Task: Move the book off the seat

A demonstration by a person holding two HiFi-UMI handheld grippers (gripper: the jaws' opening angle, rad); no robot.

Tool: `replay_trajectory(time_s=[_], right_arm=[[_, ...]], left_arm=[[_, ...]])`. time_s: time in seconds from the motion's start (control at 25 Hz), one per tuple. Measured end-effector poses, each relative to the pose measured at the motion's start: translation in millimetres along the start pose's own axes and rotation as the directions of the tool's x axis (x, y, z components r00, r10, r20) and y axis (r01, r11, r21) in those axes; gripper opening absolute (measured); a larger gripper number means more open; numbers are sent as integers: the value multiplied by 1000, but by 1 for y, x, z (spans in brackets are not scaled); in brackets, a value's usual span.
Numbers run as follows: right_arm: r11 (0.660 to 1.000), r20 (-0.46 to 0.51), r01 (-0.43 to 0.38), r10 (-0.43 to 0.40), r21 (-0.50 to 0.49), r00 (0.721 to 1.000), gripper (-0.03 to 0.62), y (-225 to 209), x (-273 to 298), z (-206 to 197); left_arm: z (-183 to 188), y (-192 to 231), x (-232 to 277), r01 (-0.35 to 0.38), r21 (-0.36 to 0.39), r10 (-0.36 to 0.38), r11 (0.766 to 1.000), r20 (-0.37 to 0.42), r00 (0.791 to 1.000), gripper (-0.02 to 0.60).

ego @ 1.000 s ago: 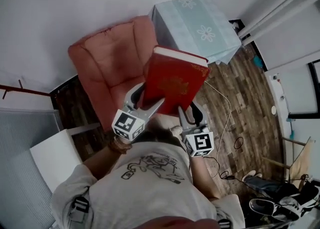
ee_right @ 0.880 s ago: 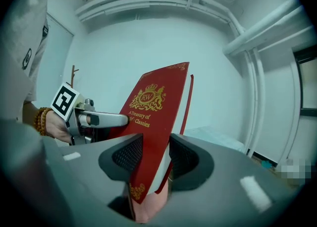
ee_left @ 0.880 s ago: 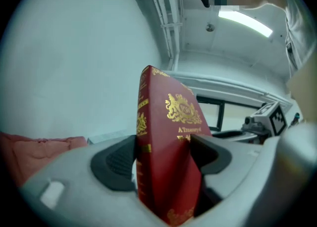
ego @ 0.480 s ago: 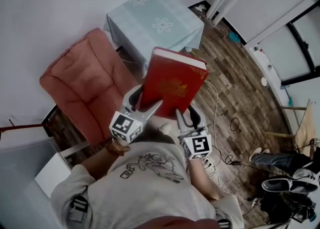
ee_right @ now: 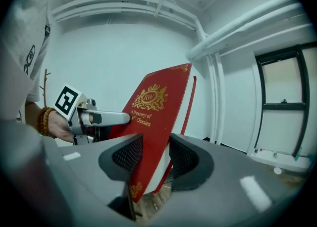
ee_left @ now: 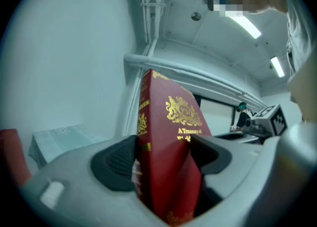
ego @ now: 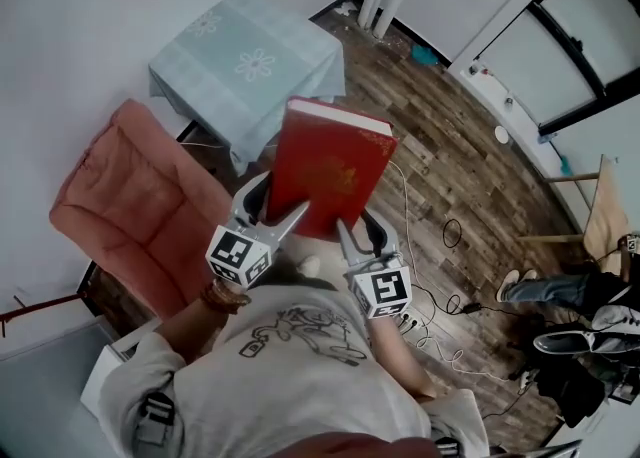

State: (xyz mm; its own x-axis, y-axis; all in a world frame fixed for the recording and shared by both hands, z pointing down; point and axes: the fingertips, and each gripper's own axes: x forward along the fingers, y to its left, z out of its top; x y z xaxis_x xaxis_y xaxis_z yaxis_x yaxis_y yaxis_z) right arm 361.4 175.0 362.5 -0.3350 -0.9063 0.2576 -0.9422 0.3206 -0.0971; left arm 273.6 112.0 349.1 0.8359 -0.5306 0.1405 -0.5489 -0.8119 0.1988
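A thick red book (ego: 325,171) with gold print is held up in the air over the wooden floor, clear of the salmon-pink armchair seat (ego: 130,211) at the left. My left gripper (ego: 272,214) is shut on the book's lower left corner, and my right gripper (ego: 350,231) is shut on its lower right edge. In the left gripper view the book (ee_left: 166,156) stands upright between the dark pads. In the right gripper view the book (ee_right: 153,127) leans left between the pads, with the left gripper (ee_right: 106,118) touching its cover.
A low table under a pale blue flowered cloth (ego: 245,66) stands beyond the armchair. Cables (ego: 440,286) trail over the wood floor (ego: 450,186). Shoes and bags (ego: 580,346) lie at the right. A white box (ego: 100,396) sits at lower left.
The view has swung right: the armchair and blue table slid left in the head view. Both grippers keep their hold on the book, which now hangs over the floor instead of the chair.
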Motion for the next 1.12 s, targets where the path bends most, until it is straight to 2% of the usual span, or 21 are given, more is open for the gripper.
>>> replay_trajectory(time_s=[0.36,0.68,0.88,1.12], right_arm=[[997,1,75,-75,19,997,172,-59,-7,-7],[993,1,109,-109,38,994,172,-89,10,-5],[995,-4,98,-98,33,995,172,-112,43,3],[999,-8,42,-42,7,999,172,-130,112,14]], left_arm=[[-4,-18,63,69,-13,-69,998,-15,998,331],[0,-7,99,94,-26,-94,995,-8,996,330],[5,20,127,78,-33,-78,996,3,997,330],[16,83,156,33,-47,-32,998,24,999,329]])
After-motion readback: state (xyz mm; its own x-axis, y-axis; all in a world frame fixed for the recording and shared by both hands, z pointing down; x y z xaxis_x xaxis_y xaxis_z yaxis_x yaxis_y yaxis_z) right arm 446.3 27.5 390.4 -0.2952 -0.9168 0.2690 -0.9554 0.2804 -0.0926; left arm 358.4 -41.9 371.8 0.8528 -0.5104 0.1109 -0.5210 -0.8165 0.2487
